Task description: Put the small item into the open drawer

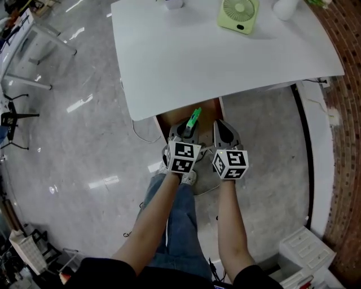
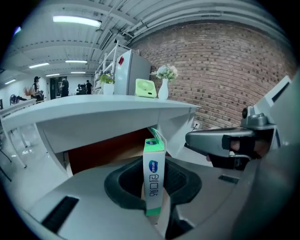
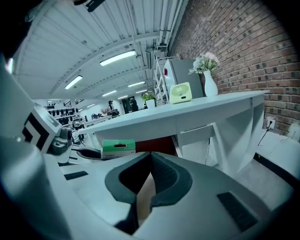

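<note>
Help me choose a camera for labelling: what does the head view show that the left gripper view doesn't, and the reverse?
Only the head view: the person's forearms and jeans, seen from above. Only the left gripper view: the blue print on the green box, seen close up with the left tool clamped on it, and distant people in the background. Both: that box, the white table, the green fan and the open drawer under the table edge.
</note>
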The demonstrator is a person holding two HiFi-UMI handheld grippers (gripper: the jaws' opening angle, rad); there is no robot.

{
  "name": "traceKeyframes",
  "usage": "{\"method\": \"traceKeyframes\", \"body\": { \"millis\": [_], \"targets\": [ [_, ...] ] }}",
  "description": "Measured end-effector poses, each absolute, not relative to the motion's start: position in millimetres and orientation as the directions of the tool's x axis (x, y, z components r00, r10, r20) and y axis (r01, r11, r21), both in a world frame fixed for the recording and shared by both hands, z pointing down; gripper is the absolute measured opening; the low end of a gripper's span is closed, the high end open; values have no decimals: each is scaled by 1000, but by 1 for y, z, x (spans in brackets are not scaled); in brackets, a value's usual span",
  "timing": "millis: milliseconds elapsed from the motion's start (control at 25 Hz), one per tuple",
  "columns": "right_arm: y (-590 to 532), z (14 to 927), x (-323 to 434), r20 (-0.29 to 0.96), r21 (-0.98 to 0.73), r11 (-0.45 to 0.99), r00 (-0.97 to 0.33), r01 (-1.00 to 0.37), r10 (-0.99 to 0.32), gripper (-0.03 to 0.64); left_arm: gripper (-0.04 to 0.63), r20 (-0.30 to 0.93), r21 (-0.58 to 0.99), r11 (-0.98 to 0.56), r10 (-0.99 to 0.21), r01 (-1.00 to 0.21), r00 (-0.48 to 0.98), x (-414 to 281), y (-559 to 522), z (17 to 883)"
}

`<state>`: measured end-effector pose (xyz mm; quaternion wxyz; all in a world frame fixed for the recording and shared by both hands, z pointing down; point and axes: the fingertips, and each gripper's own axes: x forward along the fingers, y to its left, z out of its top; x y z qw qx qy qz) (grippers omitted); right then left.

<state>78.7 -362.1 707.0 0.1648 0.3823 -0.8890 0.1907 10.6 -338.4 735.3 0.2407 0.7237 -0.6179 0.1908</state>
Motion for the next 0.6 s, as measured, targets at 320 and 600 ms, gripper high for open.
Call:
{"method": "traceKeyframes", "body": {
  "millis": [320, 600],
  "targets": [
    [-379, 747, 70, 480, -205, 659, -661, -724, -577, 2, 86, 679, 143, -4, -727, -990, 101, 0, -355, 797],
    [-379, 763, 60, 498, -191, 680, -666, -708, -555, 2, 87, 746, 138, 37, -661, -990, 79, -8, -356, 841]
  ]
}}
